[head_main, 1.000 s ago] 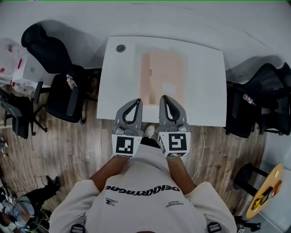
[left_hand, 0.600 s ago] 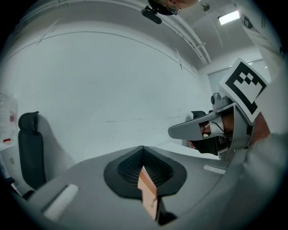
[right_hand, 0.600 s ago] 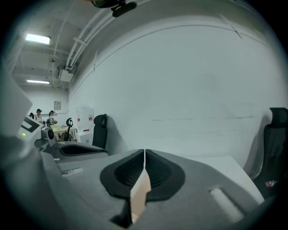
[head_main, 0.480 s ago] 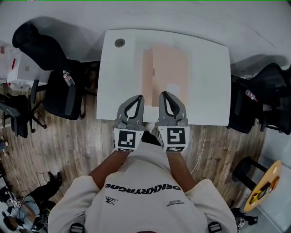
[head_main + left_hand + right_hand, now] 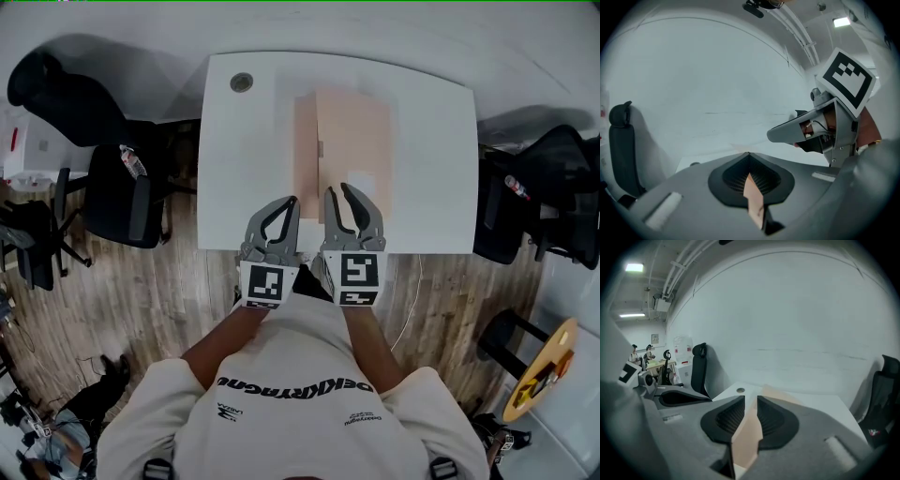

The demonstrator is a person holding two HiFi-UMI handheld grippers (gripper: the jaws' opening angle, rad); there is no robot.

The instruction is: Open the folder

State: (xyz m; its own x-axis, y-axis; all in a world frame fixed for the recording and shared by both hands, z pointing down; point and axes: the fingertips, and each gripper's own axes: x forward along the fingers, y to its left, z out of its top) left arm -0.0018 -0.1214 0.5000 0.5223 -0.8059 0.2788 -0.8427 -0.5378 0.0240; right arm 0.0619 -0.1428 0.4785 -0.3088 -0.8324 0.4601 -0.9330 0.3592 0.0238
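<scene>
Folder (image 5: 352, 131) lies closed on the surface (image 5: 234, 159), long axis pointing away from me; my right gripper (image 5: 338, 190), jaws just parting and empty, sits over its near end; left gripper (image 5: 289, 202) has jaws pressed together.

One tan folder (image 5: 352, 141), one white table (image 5: 239, 178), two grippers (image 5: 292, 201) (image 5: 337, 190).
</scene>
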